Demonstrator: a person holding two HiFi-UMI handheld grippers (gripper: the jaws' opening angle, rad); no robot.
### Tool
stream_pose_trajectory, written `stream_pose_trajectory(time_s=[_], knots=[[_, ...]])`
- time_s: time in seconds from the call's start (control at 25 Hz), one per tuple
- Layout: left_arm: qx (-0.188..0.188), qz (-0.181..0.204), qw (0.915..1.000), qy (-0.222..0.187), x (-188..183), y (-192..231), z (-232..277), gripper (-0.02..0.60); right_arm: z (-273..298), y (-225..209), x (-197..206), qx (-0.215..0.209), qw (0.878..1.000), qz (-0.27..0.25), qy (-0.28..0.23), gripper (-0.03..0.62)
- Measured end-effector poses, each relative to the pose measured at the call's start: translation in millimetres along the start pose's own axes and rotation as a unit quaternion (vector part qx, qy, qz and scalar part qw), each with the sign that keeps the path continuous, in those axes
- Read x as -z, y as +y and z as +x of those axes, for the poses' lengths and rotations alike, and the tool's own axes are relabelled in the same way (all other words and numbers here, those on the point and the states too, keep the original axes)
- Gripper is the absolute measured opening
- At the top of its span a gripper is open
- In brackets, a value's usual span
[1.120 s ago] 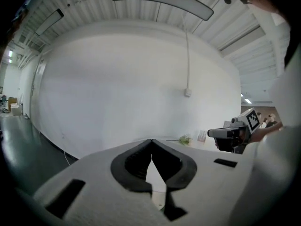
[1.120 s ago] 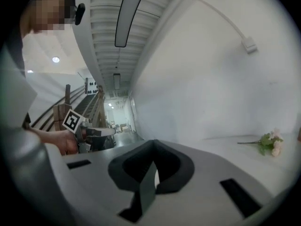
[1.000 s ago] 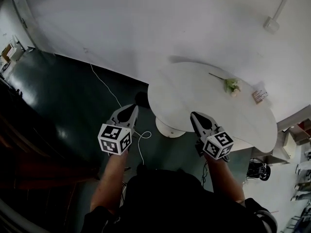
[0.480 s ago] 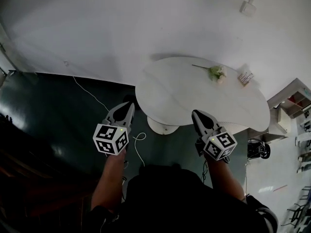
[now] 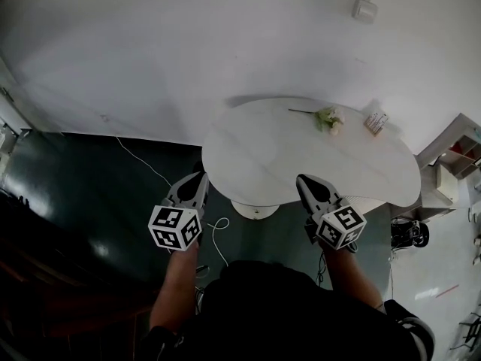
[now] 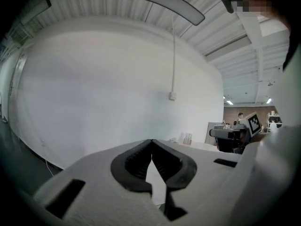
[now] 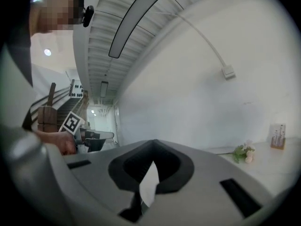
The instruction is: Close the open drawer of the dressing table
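No dressing table or drawer shows in any view. In the head view my left gripper [image 5: 197, 180] hangs over the dark green floor, just left of a white oval table [image 5: 278, 160]. Its jaws are shut with nothing between them, as the left gripper view confirms [image 6: 151, 142]. My right gripper [image 5: 304, 180] is held at the table's near edge. Its tips meet in the right gripper view [image 7: 153, 143] and hold nothing. Both grippers point roughly level toward the white wall.
A flower sprig [image 5: 327, 119] and a small card stand [image 5: 375, 121] lie at the table's far side. A white cable [image 5: 218, 228] trails over the floor by the table's round foot [image 5: 252, 210]. Shelving [image 5: 460, 155] stands at the right, dark wooden stairs at the left.
The head view has swung right, so the table now sits nearer the middle. Both grippers have drifted a little toward the table and stayed shut.
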State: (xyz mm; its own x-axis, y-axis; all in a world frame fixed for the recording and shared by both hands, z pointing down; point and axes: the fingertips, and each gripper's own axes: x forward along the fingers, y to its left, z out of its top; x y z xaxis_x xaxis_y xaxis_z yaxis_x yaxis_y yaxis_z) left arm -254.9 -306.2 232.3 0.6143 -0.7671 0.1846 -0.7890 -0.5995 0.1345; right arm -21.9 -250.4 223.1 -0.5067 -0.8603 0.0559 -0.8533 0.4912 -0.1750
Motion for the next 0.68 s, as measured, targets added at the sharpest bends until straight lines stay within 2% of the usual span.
stream_pose_trajectory(time_s=[0.2, 0.68], knots=[[-0.003, 0.002, 1.0000, 0.004, 2, -10, 15, 0.009, 3, -11, 0, -0.014, 1.000, 0.004, -0.002, 0.002], [0.011, 0.018, 0.9998, 0.001, 0, -31, 41, 0.009, 0, -31, -1, -0.015, 1.000, -0.004, -0.001, 0.002]])
